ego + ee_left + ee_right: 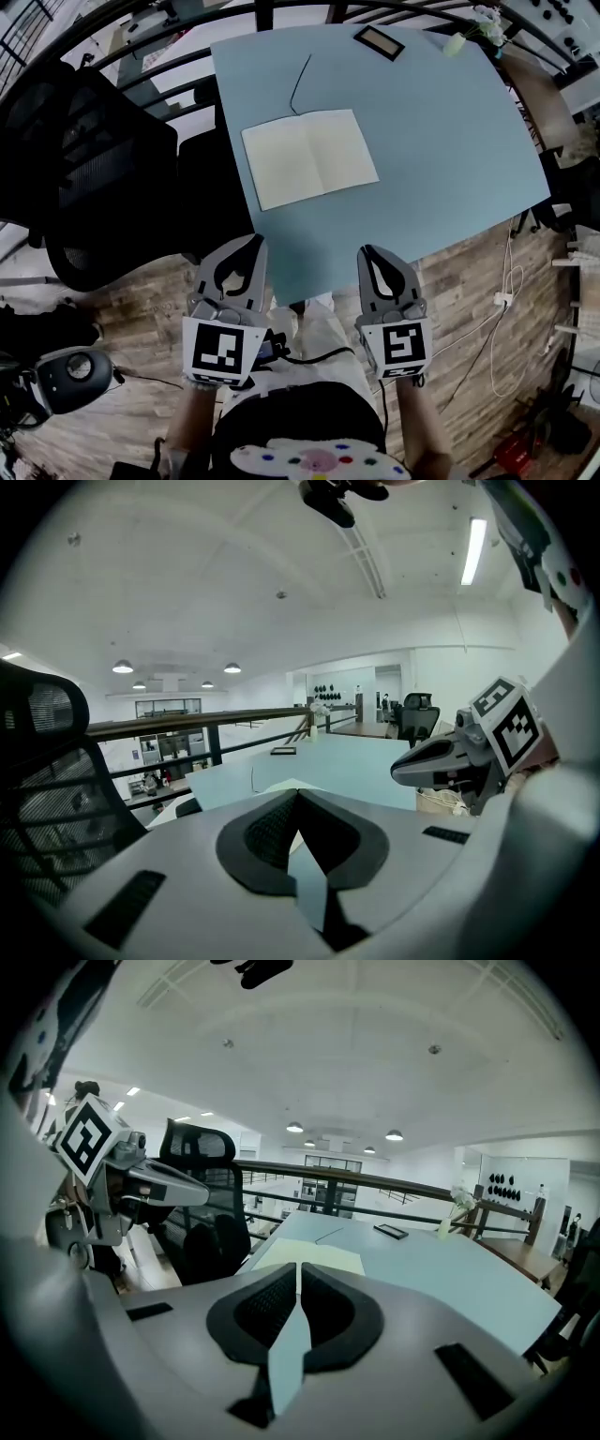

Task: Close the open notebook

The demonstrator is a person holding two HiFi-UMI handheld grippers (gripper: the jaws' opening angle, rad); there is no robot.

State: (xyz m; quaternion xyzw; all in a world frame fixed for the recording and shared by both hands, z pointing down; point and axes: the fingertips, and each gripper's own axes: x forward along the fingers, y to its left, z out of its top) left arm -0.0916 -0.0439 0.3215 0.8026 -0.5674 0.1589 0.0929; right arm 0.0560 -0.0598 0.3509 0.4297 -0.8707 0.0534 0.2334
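The open notebook [309,157] lies flat on the light blue table [450,159], its blank cream pages facing up. Both grippers hover off the table's near edge, short of the notebook and apart from it. My left gripper [254,245] is shut with nothing in it, and so is my right gripper [367,252]. In the left gripper view the jaws [298,792] meet at their tips, and a corner of the notebook [274,787] shows just beyond. In the right gripper view the shut jaws [298,1266] point at the notebook [319,1257].
A thin black cord [300,80] lies beyond the notebook. A dark framed slab [379,42] and a small flower vase [467,37] stand at the table's far edge. A black office chair [94,178] is left of the table, with a railing [375,1185] behind it.
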